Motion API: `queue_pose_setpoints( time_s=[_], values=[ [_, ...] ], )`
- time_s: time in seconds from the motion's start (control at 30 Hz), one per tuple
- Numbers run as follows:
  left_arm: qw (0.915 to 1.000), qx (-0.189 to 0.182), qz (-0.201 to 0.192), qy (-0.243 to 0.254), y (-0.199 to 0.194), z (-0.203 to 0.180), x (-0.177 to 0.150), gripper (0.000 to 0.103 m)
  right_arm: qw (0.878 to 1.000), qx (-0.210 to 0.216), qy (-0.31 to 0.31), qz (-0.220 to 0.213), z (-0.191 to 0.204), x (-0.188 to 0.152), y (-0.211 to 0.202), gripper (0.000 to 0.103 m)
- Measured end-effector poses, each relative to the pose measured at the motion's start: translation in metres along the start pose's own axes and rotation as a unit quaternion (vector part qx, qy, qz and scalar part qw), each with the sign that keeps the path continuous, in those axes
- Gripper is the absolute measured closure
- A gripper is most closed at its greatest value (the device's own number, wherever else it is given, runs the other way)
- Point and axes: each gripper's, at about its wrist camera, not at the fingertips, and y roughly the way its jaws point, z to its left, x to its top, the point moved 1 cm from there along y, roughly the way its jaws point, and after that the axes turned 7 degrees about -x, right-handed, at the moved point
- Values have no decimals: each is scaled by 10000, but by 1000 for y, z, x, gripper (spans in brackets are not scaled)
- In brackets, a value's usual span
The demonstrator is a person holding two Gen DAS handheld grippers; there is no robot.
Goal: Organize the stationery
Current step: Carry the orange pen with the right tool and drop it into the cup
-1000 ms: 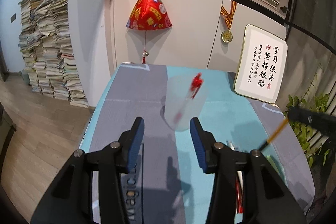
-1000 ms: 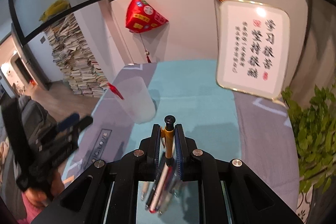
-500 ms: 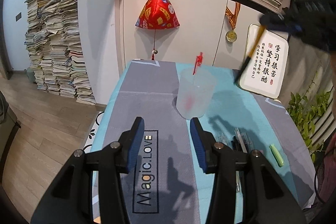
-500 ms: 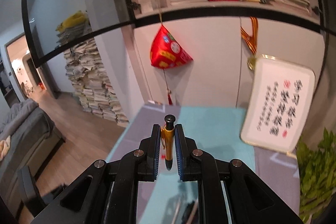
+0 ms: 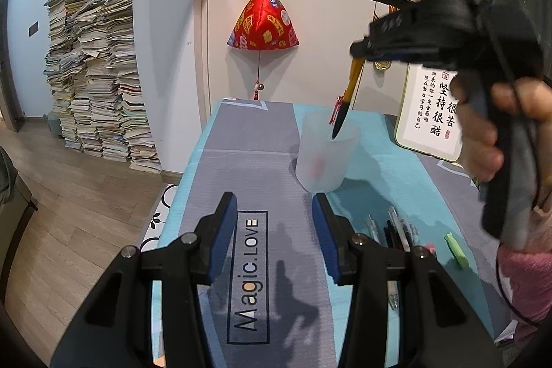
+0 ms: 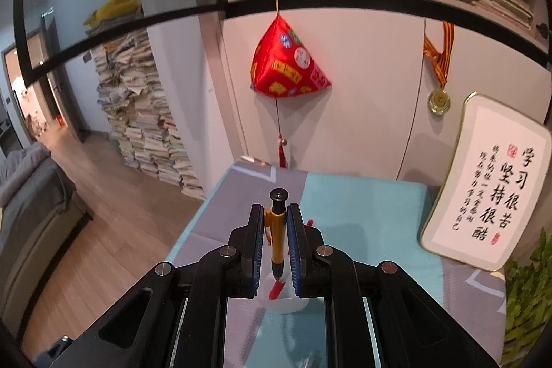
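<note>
A frosted plastic cup [image 5: 326,157] stands on the teal and grey mat [image 5: 248,161] with a red pen [image 5: 336,107] leaning inside it. My right gripper [image 5: 360,52] hangs above the cup, shut on a yellow pen with a black tip [image 5: 352,81]; the tip reaches into the cup's mouth. In the right wrist view the yellow pen [image 6: 276,237] stands upright between the pads of the right gripper [image 6: 276,212], with the cup [image 6: 286,300] and red pen [image 6: 276,290] right below. My left gripper [image 5: 275,230] is open and empty, just short of the cup.
Several loose pens [image 5: 393,230] and a green highlighter [image 5: 456,250] lie on the mat to the right of the left gripper. A framed calligraphy plaque [image 5: 434,112] leans at the back right. A hand [image 5: 483,133] holds the right gripper's handle.
The right gripper has carried the yellow pen from the right side up and over to the cup. The left gripper has backed away from the cup a little.
</note>
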Motion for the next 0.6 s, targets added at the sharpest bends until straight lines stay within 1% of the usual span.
queue_pose_setpoints(
  time_s=[0.33, 0.6],
  values=[
    [9999, -85, 74, 46, 4, -4, -2, 60, 9988, -140, -108, 448, 3, -31, 39, 89],
    [9998, -106, 128, 51, 7, -7, -4, 60, 9968, 3, 164, 779, -9, -41, 49, 88]
  ],
)
